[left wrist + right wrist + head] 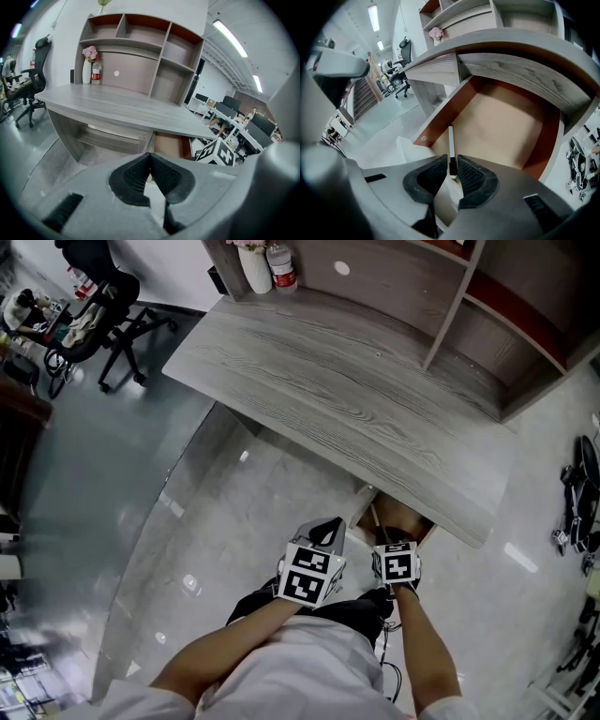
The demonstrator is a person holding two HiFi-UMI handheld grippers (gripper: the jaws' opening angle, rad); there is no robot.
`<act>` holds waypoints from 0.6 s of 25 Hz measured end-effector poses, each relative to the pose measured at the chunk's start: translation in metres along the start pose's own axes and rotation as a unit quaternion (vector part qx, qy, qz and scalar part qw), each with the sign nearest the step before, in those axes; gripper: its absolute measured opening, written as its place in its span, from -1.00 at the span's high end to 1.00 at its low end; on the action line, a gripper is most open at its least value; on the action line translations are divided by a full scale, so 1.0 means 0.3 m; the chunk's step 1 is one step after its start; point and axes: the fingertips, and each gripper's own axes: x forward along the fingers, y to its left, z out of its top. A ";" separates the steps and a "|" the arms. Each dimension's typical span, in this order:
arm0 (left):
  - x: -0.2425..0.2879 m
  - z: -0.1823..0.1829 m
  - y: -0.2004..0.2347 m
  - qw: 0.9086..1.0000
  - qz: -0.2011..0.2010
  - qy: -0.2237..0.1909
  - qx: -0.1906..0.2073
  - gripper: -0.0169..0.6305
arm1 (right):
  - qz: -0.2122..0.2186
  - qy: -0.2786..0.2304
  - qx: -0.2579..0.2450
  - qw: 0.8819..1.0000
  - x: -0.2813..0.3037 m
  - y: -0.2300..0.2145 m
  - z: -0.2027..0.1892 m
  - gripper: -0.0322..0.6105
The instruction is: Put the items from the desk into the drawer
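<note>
Glossy grey floor fills the lower left of the head view, where a person stands at the near edge of a grey wood-grain desk. At the centre bottom of the right gripper view, the right claw is closed on a slim white pen, its dark end pinched between the ribbed pads. The pen's white length points up the frame over the open drawer, close to its red-brown left wall. The drawer's pale brown bottom looks bare. The left claw is shut with its pads meeting at the tips and nothing between them, aimed at the desk front. Farther back on the desk, at the upper left, a white vase of pink flowers stands beside a bottle against the shelf unit. An office chair sits well apart at the upper left
</note>
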 end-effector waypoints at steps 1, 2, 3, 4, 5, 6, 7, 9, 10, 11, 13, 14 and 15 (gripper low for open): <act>-0.007 0.002 -0.001 1.000 0.002 -0.002 -0.001 0.94 | -0.002 -0.002 0.000 1.000 -0.007 -0.001 0.000 0.74; -0.013 0.005 -0.003 1.000 0.003 -0.003 -0.002 0.94 | -0.002 -0.004 0.000 1.000 -0.016 0.000 0.001 0.74; -0.019 0.009 -0.005 1.000 0.005 -0.005 -0.003 0.94 | -0.001 -0.007 0.001 1.000 -0.027 0.001 0.003 0.74; -0.023 0.013 -0.009 1.000 0.007 -0.007 -0.004 0.94 | 0.000 -0.011 0.002 1.000 -0.039 0.002 0.005 0.74; -0.027 0.018 -0.016 1.000 0.009 -0.008 -0.006 0.94 | 0.002 -0.014 0.002 1.000 -0.055 0.003 0.008 0.75; -0.031 0.023 -0.024 1.000 0.011 -0.010 -0.008 0.94 | 0.004 -0.017 0.002 1.000 -0.073 0.005 0.013 0.75; -0.035 0.028 -0.034 1.000 0.012 -0.012 -0.009 0.94 | 0.007 -0.022 0.001 1.000 -0.094 0.009 0.020 0.75; -0.042 0.037 -0.056 1.000 0.015 -0.015 -0.015 0.94 | 0.013 -0.032 -0.002 0.999 -0.139 0.017 0.036 0.76; -0.046 0.040 -0.068 1.000 0.015 -0.017 -0.018 0.94 | 0.017 -0.039 -0.004 0.999 -0.162 0.022 0.046 0.77; -0.049 0.043 -0.081 0.999 0.016 -0.020 -0.023 0.94 | 0.019 -0.045 -0.006 0.999 -0.186 0.026 0.057 0.78; -0.055 0.048 -0.109 0.999 0.016 -0.023 -0.032 0.94 | 0.025 -0.056 -0.011 0.998 -0.235 0.031 0.077 0.79; -0.057 0.051 -0.124 0.999 0.017 -0.025 -0.036 0.94 | 0.028 -0.062 -0.013 0.998 -0.260 0.032 0.089 0.79; -0.060 0.055 -0.139 0.999 0.018 -0.027 -0.038 0.94 | 0.030 -0.069 -0.015 0.997 -0.285 0.033 0.102 0.80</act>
